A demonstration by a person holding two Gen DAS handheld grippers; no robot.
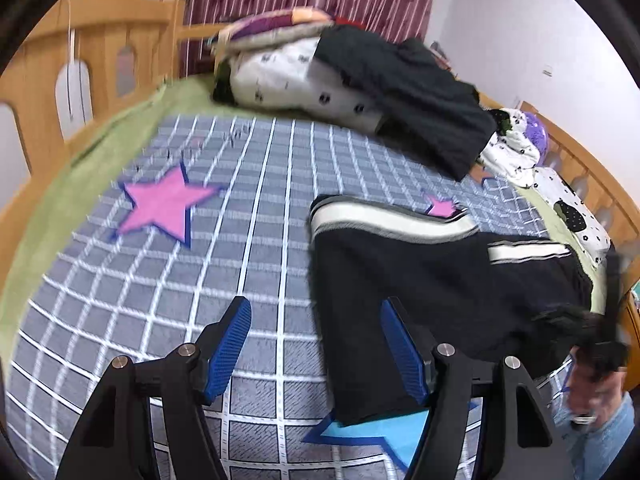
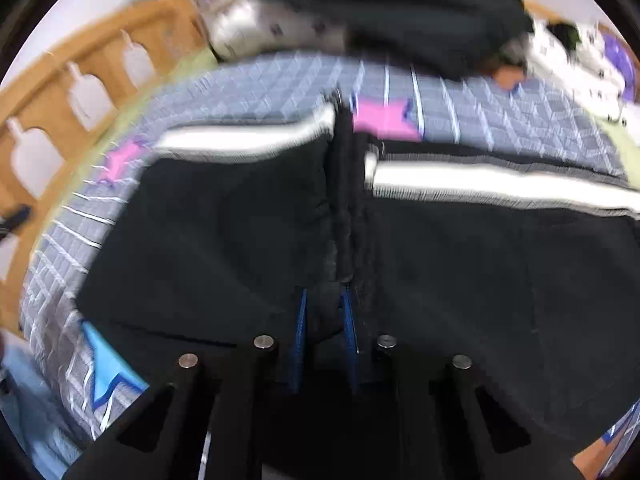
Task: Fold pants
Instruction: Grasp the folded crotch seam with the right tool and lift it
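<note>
While my right gripper [image 2: 325,316] pinches the black pants [image 2: 224,232], a fold rises.
My left gripper [image 1: 316,344] hangs wide apart beside the pants' edge, over the star quilt [image 1: 160,280].

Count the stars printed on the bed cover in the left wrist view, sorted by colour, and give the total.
Pink stars: 2, a large one and a small one behind the black pants
Light blue stars: 1, partly under the pants
Total: 3 stars that show in this view

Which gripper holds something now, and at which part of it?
The right gripper pinches a bunched fold of the pants. The left gripper is open, holding nothing.
</note>
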